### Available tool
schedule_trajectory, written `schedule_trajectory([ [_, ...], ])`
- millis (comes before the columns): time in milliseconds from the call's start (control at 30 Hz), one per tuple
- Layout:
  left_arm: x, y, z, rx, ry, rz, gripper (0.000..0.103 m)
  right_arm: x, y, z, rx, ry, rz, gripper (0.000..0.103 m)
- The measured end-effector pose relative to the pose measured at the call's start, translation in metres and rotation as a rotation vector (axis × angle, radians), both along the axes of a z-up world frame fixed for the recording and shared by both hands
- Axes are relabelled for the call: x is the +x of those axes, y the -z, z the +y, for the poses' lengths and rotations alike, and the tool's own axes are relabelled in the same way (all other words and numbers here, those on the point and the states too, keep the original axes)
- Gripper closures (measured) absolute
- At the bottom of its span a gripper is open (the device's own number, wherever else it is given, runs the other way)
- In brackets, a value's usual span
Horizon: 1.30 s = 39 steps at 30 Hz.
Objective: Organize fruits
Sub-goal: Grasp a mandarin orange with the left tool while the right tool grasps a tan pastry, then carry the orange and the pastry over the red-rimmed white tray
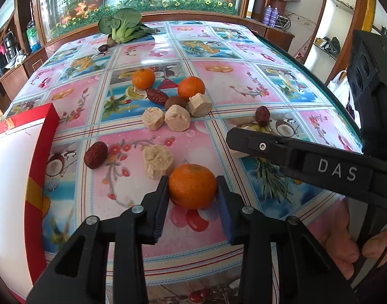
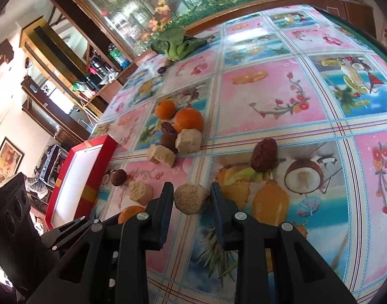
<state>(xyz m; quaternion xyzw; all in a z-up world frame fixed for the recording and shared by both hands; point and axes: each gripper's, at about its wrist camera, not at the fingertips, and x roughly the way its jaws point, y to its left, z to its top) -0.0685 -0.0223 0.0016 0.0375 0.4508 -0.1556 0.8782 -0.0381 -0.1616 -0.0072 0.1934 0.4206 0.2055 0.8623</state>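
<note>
In the left wrist view, my left gripper (image 1: 192,181) is shut on an orange (image 1: 192,190) that rests on the patterned tablecloth, with both pads against its sides. In the right wrist view, my right gripper (image 2: 192,188) is shut on a beige crumbly chunk (image 2: 190,199). One finger (image 1: 264,148) of the right gripper crosses the left wrist view on the right. Farther back lie two more oranges (image 1: 143,78) (image 1: 191,88), several beige chunks (image 1: 177,117) and dark red dates (image 1: 96,155) (image 1: 262,115).
A red box with a white inside (image 1: 39,167) stands at the left edge of the table. A bok choy (image 1: 122,26) lies at the far side by a glass cabinet. A hand (image 1: 345,245) holds the right gripper's handle at lower right.
</note>
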Motion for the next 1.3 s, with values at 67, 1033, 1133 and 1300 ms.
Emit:
schedule_trajectory([
  [67, -0.002, -0.001, 0.003, -0.013, -0.002, 0.006, 0.065, -0.004, -0.004, 0.004, 0.002, -0.014, -0.030, 0.074],
  [1033, -0.048, -0.056, 0.109, -0.083, -0.155, -0.147, 0.065, 0.001, -0.001, 0.049, -0.338, 0.030, -0.004, 0.075],
  [1133, -0.048, -0.057, 0.113, -0.089, -0.162, -0.150, 0.065, 0.001, -0.003, 0.056, -0.371, 0.029, -0.010, 0.078],
  [1300, -0.049, -0.059, 0.126, -0.101, -0.188, -0.157, 0.065, -0.007, -0.010, 0.066, -0.359, 0.039, -0.050, 0.078],
])
